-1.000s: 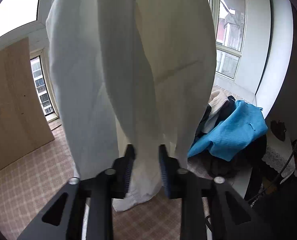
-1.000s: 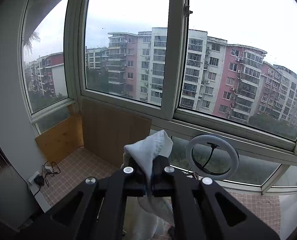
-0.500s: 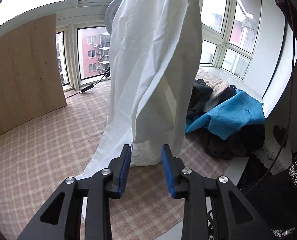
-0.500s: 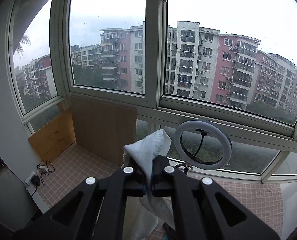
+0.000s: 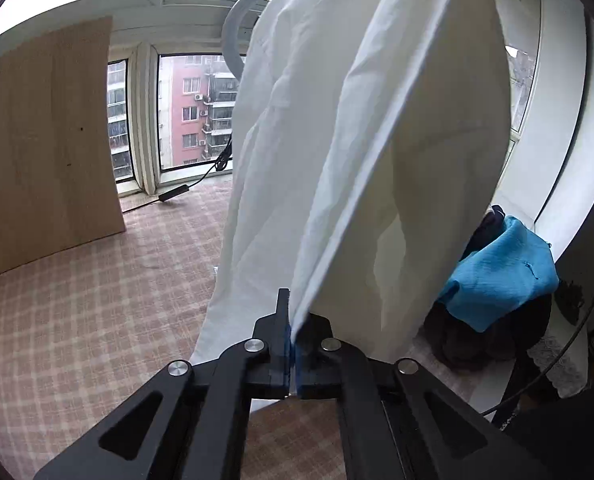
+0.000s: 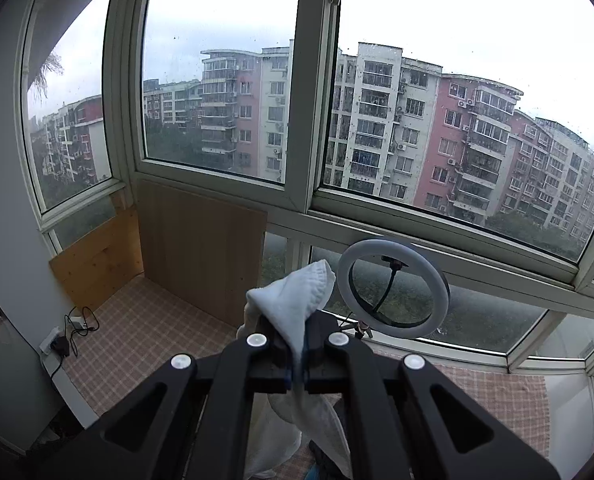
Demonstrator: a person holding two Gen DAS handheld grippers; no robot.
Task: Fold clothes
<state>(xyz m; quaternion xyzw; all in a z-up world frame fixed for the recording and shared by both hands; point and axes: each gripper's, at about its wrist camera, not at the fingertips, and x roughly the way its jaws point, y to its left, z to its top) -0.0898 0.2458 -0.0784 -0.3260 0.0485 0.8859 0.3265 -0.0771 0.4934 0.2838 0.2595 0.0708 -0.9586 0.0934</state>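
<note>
Hung as one tall white garment (image 5: 337, 140) across the middle of the left wrist view, from 12 o'clock down to 6 o'clock, blocking most of the windows behind. Pinched along a lower folded edge by the left gripper (image 5: 291, 344), jaws clamped together on the cloth. Pinched again at an upper corner by the right gripper (image 6: 295, 354), jaws pressed on a bunched white tip that poked up past them, with the rest trailing down out of sight at 6 o'clock.

Spread below, a pink-and-cream checked floor covering (image 5: 77, 300) (seen in both views). Leaned against the window wall at 9 o'clock in the left view, a pale wooden board (image 5: 45, 152); a second, knottier board (image 6: 97, 260) beside it at 9 o'clock in the right view. Stood near the glass at 3 o'clock of the right jaws, a ring light (image 6: 393, 284) on a stand, its rim also peeking from behind the garment at 12 o'clock in the left view. Trailed over the floor, a black cable (image 5: 177, 194). Heaped at 3 o'clock in the left view, a pile of dark clothes (image 5: 469, 340) topped by a bright blue piece (image 5: 505, 276), partly hidden by the hanging cloth. Plugged in at 8 o'clock in the right view, a power strip (image 6: 63, 340) with tangled leads.
</note>
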